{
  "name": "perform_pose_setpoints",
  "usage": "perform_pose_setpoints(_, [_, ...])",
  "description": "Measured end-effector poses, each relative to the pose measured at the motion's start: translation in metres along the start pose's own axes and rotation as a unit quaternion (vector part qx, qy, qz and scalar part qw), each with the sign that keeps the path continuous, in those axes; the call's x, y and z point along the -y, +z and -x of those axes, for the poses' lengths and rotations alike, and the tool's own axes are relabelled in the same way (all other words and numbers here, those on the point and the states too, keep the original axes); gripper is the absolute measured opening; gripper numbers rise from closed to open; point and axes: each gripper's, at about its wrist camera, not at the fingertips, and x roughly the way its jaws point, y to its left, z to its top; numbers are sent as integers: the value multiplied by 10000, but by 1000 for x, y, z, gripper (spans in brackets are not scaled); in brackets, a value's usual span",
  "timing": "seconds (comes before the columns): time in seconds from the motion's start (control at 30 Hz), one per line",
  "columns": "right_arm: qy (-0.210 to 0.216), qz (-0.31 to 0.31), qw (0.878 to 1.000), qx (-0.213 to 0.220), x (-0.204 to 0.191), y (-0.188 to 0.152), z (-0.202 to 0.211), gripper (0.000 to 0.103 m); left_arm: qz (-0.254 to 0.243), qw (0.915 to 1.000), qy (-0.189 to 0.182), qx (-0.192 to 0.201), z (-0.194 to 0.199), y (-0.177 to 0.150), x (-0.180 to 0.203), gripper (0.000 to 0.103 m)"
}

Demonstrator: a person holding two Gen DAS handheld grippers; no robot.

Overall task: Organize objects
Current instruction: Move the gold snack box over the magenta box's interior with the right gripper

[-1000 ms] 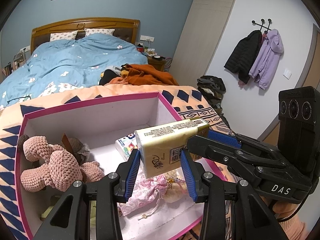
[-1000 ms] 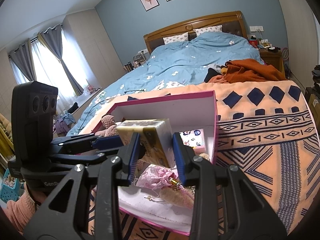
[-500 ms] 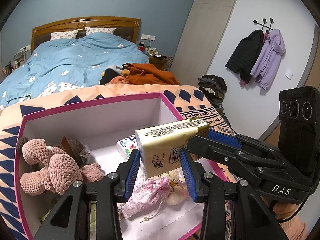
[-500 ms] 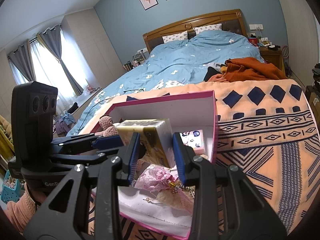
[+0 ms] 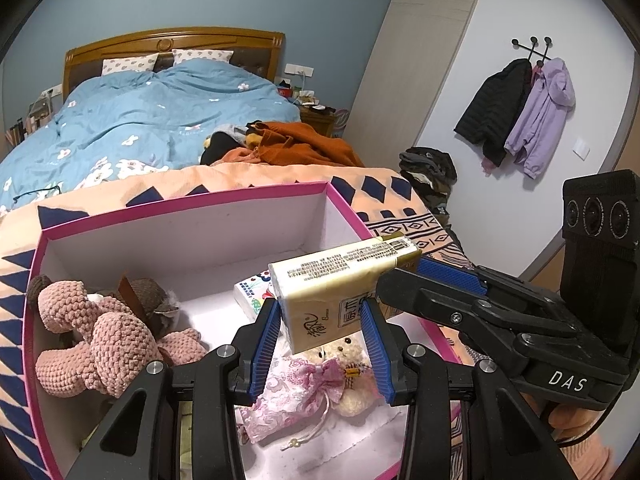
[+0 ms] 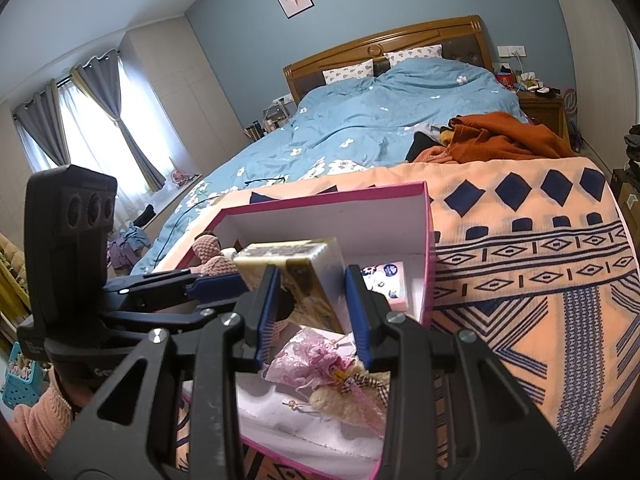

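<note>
Holding a yellow tissue pack (image 5: 340,280) above the open pink box (image 5: 184,208), I have my left gripper (image 5: 323,332) pinching its near end and my right gripper (image 6: 312,304) clamped on the far end, each pair of blue pads pressed against opposite sides of the pack. Below it, inside the box on the patterned blanket (image 6: 540,240), lie a pink crocheted toy (image 5: 100,344), a pink drawstring pouch (image 5: 296,392), a small cream teddy bear (image 5: 352,360) and a flowered packet (image 5: 256,292).
</note>
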Motion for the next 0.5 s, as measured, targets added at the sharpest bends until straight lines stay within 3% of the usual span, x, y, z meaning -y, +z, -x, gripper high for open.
perform_pose_setpoints(0.5, [-15, -32, 10000, -83, 3, 5, -7, 36, 80, 9999, 0, -72, -7, 3, -5, 42])
